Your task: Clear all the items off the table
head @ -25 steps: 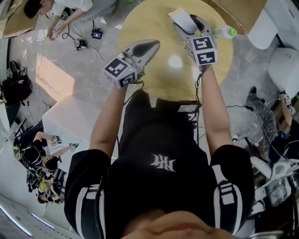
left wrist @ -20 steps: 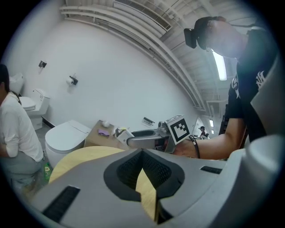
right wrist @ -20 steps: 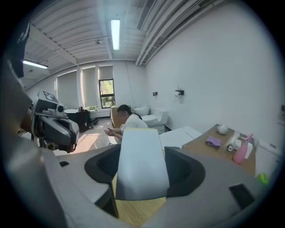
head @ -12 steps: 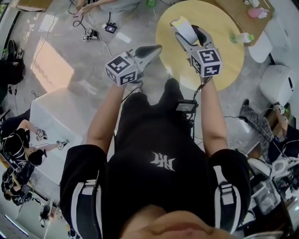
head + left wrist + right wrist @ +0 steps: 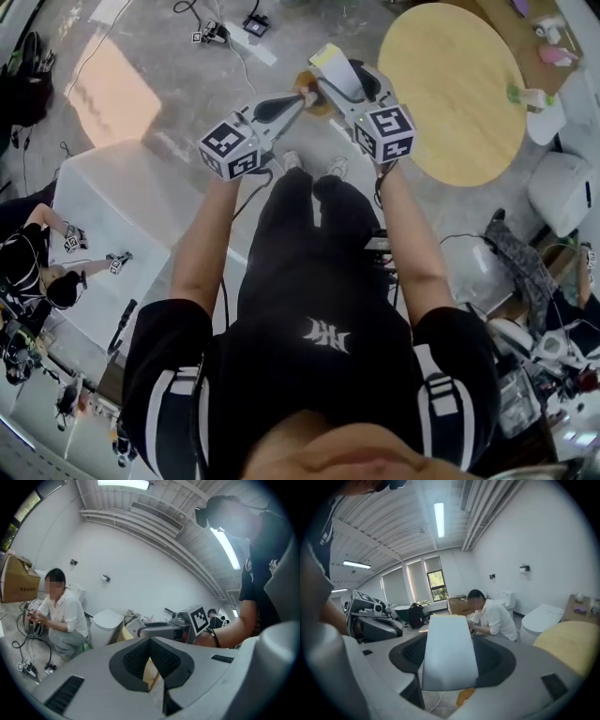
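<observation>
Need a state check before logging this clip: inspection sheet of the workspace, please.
Surface: round wooden table, to the right of both grippers.
Job's things: white pack in the right gripper; bottle at the table's right edge.
Clutter: orange item on the floor, kind unclear.
Grippers: right gripper shut on the white pack; left gripper jaws together, nothing clearly held.
Cables: leads and a power strip on the floor.
Surroundings: crouching person; white fixture.
</observation>
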Demonstrator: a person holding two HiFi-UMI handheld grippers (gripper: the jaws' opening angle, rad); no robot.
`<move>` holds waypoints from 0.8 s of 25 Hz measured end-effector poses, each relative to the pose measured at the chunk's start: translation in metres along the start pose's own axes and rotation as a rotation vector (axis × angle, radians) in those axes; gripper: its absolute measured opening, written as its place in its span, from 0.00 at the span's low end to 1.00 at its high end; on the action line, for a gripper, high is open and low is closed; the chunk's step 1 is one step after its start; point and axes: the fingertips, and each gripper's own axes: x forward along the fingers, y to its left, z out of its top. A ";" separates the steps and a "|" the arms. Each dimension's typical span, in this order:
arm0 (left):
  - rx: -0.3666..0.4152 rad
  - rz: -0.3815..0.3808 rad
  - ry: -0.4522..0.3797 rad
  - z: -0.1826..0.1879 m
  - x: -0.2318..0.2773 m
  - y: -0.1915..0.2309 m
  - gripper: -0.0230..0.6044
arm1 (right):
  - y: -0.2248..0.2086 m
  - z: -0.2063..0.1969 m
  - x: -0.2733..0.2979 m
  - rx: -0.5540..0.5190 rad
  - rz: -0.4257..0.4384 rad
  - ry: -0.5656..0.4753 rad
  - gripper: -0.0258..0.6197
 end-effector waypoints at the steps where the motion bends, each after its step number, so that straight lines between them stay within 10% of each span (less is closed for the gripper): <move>1: -0.013 0.015 0.001 -0.009 -0.006 0.006 0.06 | 0.006 -0.011 0.009 0.021 0.020 0.002 0.52; 8: -0.067 0.053 0.017 -0.105 -0.014 0.055 0.06 | 0.025 -0.161 0.080 0.080 0.101 0.109 0.52; 20: -0.073 0.014 0.043 -0.266 0.046 0.112 0.06 | -0.077 -0.343 0.132 0.000 -0.044 0.192 0.52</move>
